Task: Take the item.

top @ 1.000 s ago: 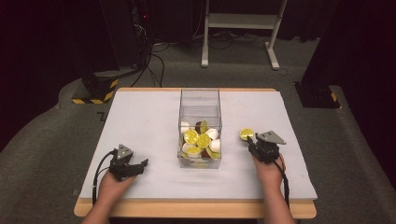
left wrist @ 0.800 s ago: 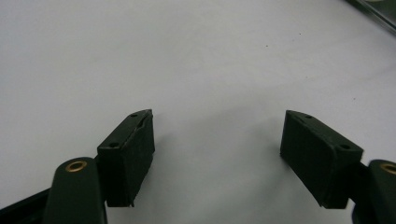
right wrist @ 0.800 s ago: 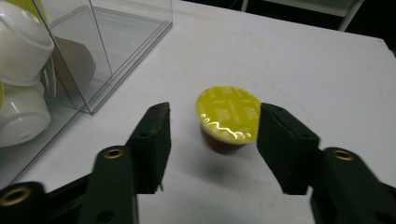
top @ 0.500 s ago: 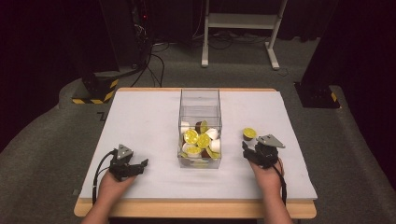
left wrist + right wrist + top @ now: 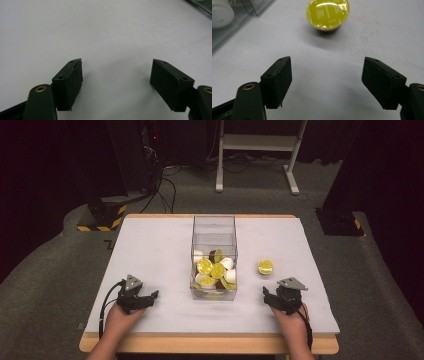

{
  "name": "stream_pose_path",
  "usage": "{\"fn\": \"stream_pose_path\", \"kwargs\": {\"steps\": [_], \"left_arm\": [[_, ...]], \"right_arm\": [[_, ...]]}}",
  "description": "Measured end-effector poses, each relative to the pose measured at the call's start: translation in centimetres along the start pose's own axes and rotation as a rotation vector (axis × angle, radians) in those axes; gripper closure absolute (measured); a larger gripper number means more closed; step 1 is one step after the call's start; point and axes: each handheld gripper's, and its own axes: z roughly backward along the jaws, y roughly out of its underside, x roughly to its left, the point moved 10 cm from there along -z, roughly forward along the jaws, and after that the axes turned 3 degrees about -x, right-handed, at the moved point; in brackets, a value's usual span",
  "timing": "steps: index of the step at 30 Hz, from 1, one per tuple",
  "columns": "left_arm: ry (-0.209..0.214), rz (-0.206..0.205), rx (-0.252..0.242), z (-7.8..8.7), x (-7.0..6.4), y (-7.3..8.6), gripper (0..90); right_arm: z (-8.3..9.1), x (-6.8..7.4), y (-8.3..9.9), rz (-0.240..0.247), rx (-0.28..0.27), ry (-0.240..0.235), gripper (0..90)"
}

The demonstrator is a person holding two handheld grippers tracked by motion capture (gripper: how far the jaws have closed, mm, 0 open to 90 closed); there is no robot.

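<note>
A clear plastic box (image 5: 214, 251) stands mid-table, holding several yellow-topped and white pods. One loose yellow-topped pod (image 5: 265, 267) (image 5: 327, 15) sits on the white table to the box's right. My right gripper (image 5: 272, 299) (image 5: 327, 82) rests open near the front edge, short of that pod, with nothing between its jaws. On the front left my left gripper (image 5: 148, 298) (image 5: 116, 85) is open too, over bare white tabletop.
The white table (image 5: 150, 245) has a wooden front edge (image 5: 200, 344). The box's corner (image 5: 254, 7) and a white pod inside it (image 5: 220, 12) lie at the upper left of the right gripper view. Dark floor, cables and a stand lie beyond the table.
My right gripper has pulled back toward the front edge, leaving the yellow-topped pod on the table. The left gripper has stayed put.
</note>
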Motion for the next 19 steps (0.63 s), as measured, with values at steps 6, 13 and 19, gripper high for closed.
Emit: {"fn": "stream_pose_path", "kwargs": {"steps": [6, 13, 19], "left_arm": [[0.000, 0.004, -0.002, 0.0, 0.0, 0.0, 26.3], [0.000, -0.003, 0.001, 0.0, 0.0, 0.0, 26.3], [-0.002, 0.013, -0.013, -0.1, -0.1, -0.1, 26.3]], "right_arm": [[0.1, -0.8, 1.2, -0.001, 0.061, 0.022, 23.5], [-0.1, -1.0, 1.4, -0.039, 0.084, -0.002, 21.4], [-0.1, -0.9, 1.4, -0.036, 0.087, -0.003, 20.2]]}}
